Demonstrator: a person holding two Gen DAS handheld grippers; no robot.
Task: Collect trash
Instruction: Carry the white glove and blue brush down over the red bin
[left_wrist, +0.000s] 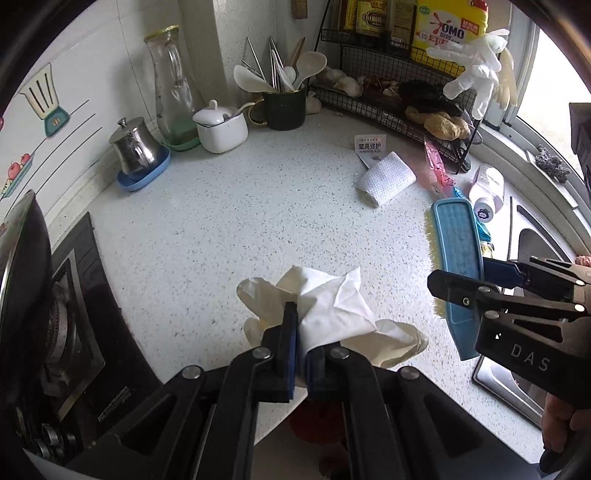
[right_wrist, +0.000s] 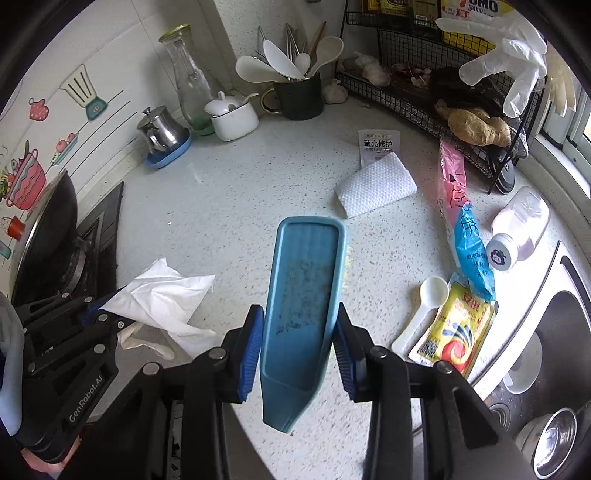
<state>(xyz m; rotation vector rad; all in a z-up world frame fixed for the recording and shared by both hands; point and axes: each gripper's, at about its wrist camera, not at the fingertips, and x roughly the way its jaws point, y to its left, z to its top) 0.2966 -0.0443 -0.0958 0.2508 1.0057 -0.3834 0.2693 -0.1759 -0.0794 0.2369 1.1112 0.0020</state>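
Note:
My left gripper (left_wrist: 300, 334) is shut on a crumpled white tissue (left_wrist: 332, 302) together with a cream disposable glove (left_wrist: 258, 295), near the counter's front edge; the tissue also shows in the right wrist view (right_wrist: 162, 295). My right gripper (right_wrist: 299, 332) is shut on a blue scrubbing brush (right_wrist: 303, 291), bristles down, held over the counter; the brush also shows in the left wrist view (left_wrist: 458, 251). On the counter lie a folded white paper towel (right_wrist: 376, 184), a printed sachet (right_wrist: 378, 144), pink (right_wrist: 452, 177), blue (right_wrist: 472, 254) and yellow (right_wrist: 458, 328) wrappers, and a white plastic spoon (right_wrist: 424, 310).
A gas stove with a wok (right_wrist: 48, 236) stands at the left. A sink (right_wrist: 546, 350) is at the right. A wire rack (right_wrist: 443, 92) with ginger and garlic stands in the back right corner. A utensil cup (right_wrist: 299, 96), sugar pot (right_wrist: 236, 118), steel pot (right_wrist: 162, 133) and a bottle lying on its side (right_wrist: 517, 229) are nearby.

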